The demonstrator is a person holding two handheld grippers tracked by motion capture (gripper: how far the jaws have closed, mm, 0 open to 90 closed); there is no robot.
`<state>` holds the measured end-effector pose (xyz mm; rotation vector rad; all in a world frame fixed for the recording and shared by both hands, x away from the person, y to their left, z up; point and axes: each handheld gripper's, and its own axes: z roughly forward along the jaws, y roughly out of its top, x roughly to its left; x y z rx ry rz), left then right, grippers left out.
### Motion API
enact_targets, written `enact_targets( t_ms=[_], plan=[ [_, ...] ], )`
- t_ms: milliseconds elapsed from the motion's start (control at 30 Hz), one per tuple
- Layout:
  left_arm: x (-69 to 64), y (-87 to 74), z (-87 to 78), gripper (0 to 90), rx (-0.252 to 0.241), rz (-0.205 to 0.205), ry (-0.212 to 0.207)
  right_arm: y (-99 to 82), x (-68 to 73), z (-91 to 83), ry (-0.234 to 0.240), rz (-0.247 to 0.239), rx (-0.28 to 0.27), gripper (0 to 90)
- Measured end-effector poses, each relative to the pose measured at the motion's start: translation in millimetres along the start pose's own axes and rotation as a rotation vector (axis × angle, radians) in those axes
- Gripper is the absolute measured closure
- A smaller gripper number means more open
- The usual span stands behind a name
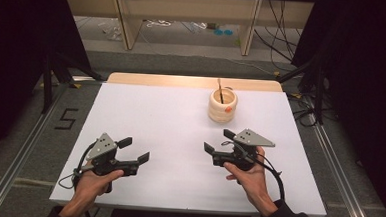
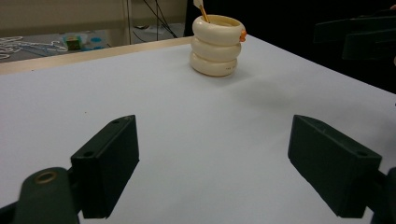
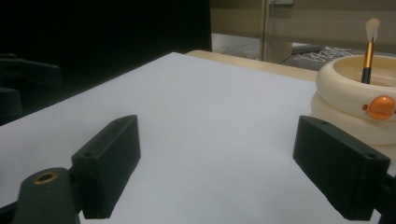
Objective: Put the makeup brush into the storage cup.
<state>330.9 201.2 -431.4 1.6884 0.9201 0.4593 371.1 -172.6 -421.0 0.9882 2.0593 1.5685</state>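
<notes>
A cream holder built of stacked rings is seen standing upright on the far right part of the white table, with a small orange knob on its side. A brush is held upright inside it; in the right claw view its bristled tip is seen pointing up above the rim, with a gold ferrule below.

The left claw is held low over the near left of the table, spread wide with nothing between its jaws. The right claw is held over the near right, likewise spread wide and holding nothing, and is turned toward the middle of the table, with the holder near its right jaw but not touched.

The work appears not to be begun: the brush is judged to be untouched in its holder and both claws are well short of it. A reach to the brush handle, most likely by the nearer right claw, and a closing on it are judged to be left
</notes>
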Motion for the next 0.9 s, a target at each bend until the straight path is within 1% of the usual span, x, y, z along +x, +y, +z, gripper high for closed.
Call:
enact_targets(
  t_ms=[33,67,100,133,167,200,233,300,333,367,400,433,467,533,567,800,867,900],
  plan=[
    [0.4,0.2,-0.2,15.9,0.001,0.009,-0.001,0.0,0.0,0.0,0.0,0.0,0.0,15.5],
    [-0.2,-0.1,0.1,15.9,0.0,-0.004,0.0,-1.2,0.7,-0.9,-0.024,-0.012,-0.015,15.5],
    [-0.2,-0.1,0.1,15.9,0.0,-0.004,0.0,-1.2,0.7,-0.9,-0.024,-0.012,-0.015,15.5],
    [-0.3,-0.1,0.1,15.9,0.001,-0.003,0.0,-2.1,3.0,-2.6,-0.012,0.006,0.002,15.5],
    [-0.3,-0.1,0.1,15.9,0.001,-0.002,-0.001,-2.4,3.5,-3.1,-0.014,0.006,0.004,15.5],
    [-0.3,-0.1,0.1,15.9,0.001,-0.002,-0.001,-2.4,3.5,-3.1,-0.014,0.006,0.004,15.5],
    [-0.3,-0.1,0.1,15.9,0.001,-0.002,-0.001,-3.0,3.8,-2.8,-0.005,0.007,-0.007,15.5],
    [-0.2,-0.2,0.1,15.9,0.001,-0.003,0.0,-3.2,4.1,-3.7,-0.01,0.007,-0.007,15.5],
    [-0.2,-0.2,0.1,15.9,0.001,-0.003,0.0,-2.9,4.1,-4.9,-0.014,0.004,0.004,15.5],
    [-0.2,-0.2,0.1,15.9,0.002,-0.002,0.0,-2.8,4.6,-5.8,-0.018,0.012,0.007,15.5],
    [-0.4,-0.2,0.1,15.9,0.002,-0.003,0.002,-3.4,4.3,-5.2,-0.02,0.009,-0.015,15.5],
    [-0.4,-0.2,0.1,15.9,0.002,-0.003,0.002,-3.4,4.3,-5.2,-0.02,0.009,-0.015,15.5],
    [0.2,0.0,0.1,15.9,0.003,0.008,-0.001,-2.9,4.3,-6.1,-0.016,0.01,-0.009,15.5],
    [0.0,-0.1,0.2,15.9,0.003,0.005,-0.001,-2.9,4.2,-6.5,-0.018,0.011,-0.011,15.6],
    [-0.4,-0.3,0.2,15.9,0.002,-0.003,0.003,-2.9,4.2,-6.7,-0.018,0.01,-0.011,15.6],
    [-0.4,-0.3,0.1,15.9,0.002,-0.003,0.003,-2.9,4.3,-6.9,-0.02,0.011,-0.01,15.5],
    [0.1,0.0,0.2,15.9,0.003,0.006,-0.002,-2.9,4.4,-7.3,-0.02,0.01,-0.007,15.6],
    [-0.4,-0.2,0.2,15.9,0.002,-0.002,0.002,-2.9,4.4,-7.3,-0.02,0.01,-0.007,15.6]
  ],
)
